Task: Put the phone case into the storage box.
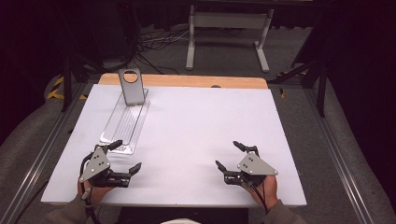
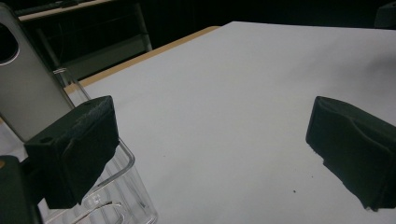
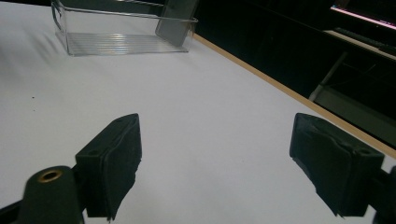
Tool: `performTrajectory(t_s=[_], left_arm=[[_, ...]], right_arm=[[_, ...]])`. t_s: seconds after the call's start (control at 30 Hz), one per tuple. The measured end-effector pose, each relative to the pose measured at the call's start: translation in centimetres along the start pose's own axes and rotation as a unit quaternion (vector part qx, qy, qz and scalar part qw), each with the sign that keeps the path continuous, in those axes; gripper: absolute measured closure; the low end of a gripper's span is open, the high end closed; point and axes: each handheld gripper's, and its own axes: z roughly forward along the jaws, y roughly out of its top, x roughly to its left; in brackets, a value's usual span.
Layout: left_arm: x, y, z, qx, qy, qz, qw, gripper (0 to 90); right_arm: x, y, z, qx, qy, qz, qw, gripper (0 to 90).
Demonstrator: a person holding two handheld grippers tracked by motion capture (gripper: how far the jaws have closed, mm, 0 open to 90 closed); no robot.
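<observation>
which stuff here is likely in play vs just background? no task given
Likely in play (a guess):
- clear tray
- grey stand at the tray's far end
- left gripper, jaws open
- right gripper, jaws open

Background:
- white frame on the floor
- cables

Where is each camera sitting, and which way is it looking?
High view: above the person's side, looking down at the table; both hands and grippers show.
Left gripper view: rides the left gripper, looking across the table; its open jaws show.
Right gripper view: rides the right gripper; open jaws show.
Shared: clear tray and grey stand.
</observation>
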Motion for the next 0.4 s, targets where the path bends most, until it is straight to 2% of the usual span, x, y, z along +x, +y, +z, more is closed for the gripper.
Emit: performTrajectory(t_s=[0.4], left_arm=[[-0.16, -0.01, 0.48, 0.013, -0.016, 0.003, 0.9998, 3.5]], right_arm=[[-0.24, -0.17, 0.03, 0.0, -0.005, 0.002, 1.0, 17.3]])
